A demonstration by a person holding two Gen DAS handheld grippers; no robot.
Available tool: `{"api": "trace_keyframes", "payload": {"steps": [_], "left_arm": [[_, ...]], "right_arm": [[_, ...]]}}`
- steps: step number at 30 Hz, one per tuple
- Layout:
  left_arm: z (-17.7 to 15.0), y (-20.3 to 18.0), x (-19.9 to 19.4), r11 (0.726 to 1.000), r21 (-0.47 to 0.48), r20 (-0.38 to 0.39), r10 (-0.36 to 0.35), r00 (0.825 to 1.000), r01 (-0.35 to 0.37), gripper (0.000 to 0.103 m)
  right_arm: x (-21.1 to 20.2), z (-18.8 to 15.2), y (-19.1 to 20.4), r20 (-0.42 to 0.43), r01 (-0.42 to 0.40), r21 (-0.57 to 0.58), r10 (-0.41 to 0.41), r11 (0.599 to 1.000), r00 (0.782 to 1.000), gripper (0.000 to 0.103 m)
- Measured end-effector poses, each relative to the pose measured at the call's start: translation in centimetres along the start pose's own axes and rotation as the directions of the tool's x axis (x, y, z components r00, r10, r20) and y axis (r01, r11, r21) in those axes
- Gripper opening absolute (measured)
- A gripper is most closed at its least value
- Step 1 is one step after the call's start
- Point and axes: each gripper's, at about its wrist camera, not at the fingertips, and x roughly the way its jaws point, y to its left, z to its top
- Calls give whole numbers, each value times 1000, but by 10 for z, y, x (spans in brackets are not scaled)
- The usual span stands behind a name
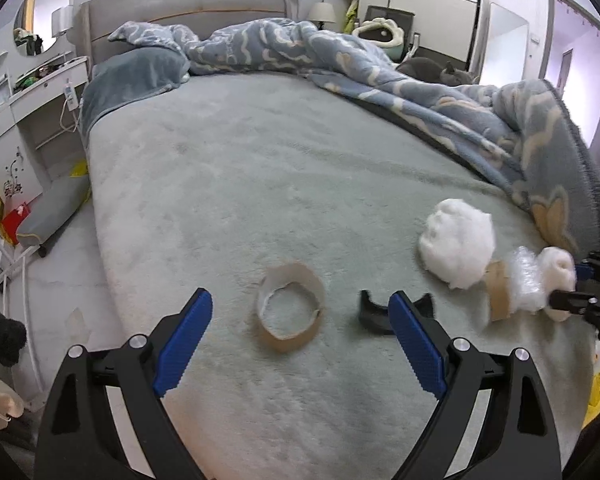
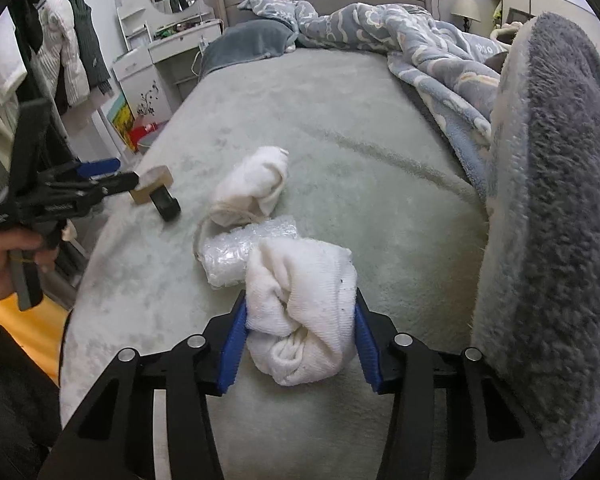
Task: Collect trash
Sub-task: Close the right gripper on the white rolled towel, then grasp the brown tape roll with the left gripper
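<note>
My right gripper (image 2: pixel 300 298) has its blue pads pressed on both sides of a crumpled white cloth wad (image 2: pixel 300 320) on the pale bed sheet (image 2: pixel 340 120). Just beyond it lie bubble wrap (image 2: pixel 236 256) and a second white wad (image 2: pixel 252 188). My left gripper (image 1: pixel 300 296) is open just above the bed, with a flattened cardboard tape ring (image 1: pixel 290 312) between and just past its fingertips. A black curved piece (image 1: pixel 376 314) lies beside the right finger. Farther right are the second white wad (image 1: pixel 456 240), another cardboard ring (image 1: pixel 498 292), the bubble wrap (image 1: pixel 524 284) and the right gripper (image 1: pixel 572 286).
A blue patterned blanket (image 1: pixel 380 64) is bunched along the bed's far and right side, and its fuzzy grey edge (image 2: pixel 548 200) stands close to my right gripper. A grey cat (image 1: pixel 432 70) lies behind it. A white dressing table (image 1: pixel 28 112) stands left of the bed.
</note>
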Motion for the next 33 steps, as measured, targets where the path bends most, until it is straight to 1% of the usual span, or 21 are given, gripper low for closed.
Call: {"api": "trace_keyframes", "payload": {"steps": [4,7,10,15,17,18,21,26,29,33], "left_arm": [[-3,11,9,999,-42,-19,20,1000,-21,92],[-4,15,13,998,-64,-25,1,1000,-3,92],[-5,14,19,998,-56,-29,-6,1000,5,91],[-6,16,28,998,-67,-39,3,999,-6,80],[-6,18,31,997,-75,-36,-1,999,-2,74],[-5,18,32,997,-78,-34,-3,999,0,74],[-4,19,36,997,-81,-33,-1,999,-1,68],[-2,14,39,997,-77,-41,-19,999,16,53],[-3,11,38,998,-65,-47,-15,999,12,47],[0,10,32,998,-59,-36,16,999,-18,45]], "right_arm": [[-12,5,-1,36,1,10,-1,1000,999,49],[-19,8,-3,63,-2,23,1,1000,998,49],[-26,10,-4,95,-11,33,8,999,995,49],[-35,11,-6,142,-54,58,45,997,989,49],[-37,12,-7,154,-69,66,58,995,986,49],[-38,12,-7,159,-77,68,65,995,985,49],[-39,13,-7,164,-87,68,75,994,984,49],[-38,13,-6,158,-103,77,89,992,983,49],[-39,14,-4,158,-106,74,94,992,983,49],[-43,18,-1,164,-108,69,95,992,982,49]]}}
